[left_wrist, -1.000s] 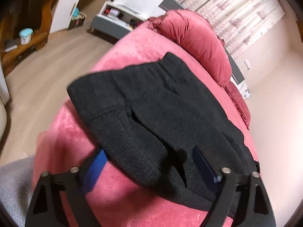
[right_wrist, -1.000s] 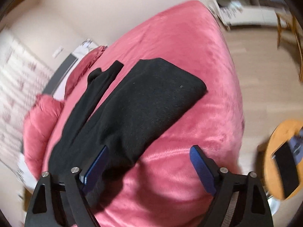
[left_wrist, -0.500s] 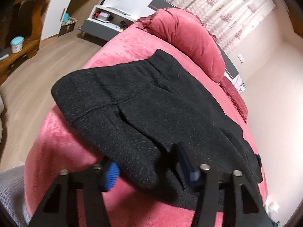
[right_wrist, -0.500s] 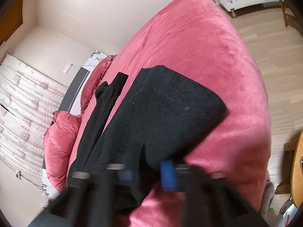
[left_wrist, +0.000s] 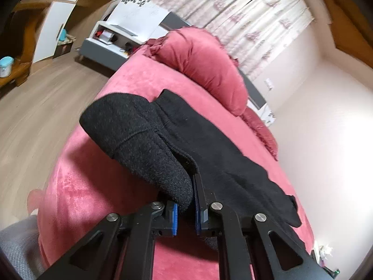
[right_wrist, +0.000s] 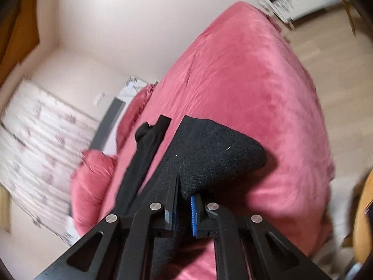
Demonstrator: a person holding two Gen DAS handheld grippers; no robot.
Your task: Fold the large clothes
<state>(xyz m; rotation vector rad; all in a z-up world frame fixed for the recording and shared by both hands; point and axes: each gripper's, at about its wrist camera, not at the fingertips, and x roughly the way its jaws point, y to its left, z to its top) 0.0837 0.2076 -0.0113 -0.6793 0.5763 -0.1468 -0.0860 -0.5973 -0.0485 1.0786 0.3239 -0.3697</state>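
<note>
Both the left gripper [left_wrist: 186, 210] and the right gripper [right_wrist: 183, 204], closing, pinch the black garment [left_wrist: 209, 154] lying lengthwise toward the pillow [left_wrist: 200, 60].

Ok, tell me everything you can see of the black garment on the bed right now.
The black garment is a thick, knit-looking piece lying along the pink bedspread, stretching toward the red pillow. A stitched hem or seam crosses the raised fold in the left view. Its near edge is lifted off the bed: the left gripper is shut on one bunched fold, and the right gripper is closing, with another fold between its pads. A narrower strip lies beside the main body.
</note>
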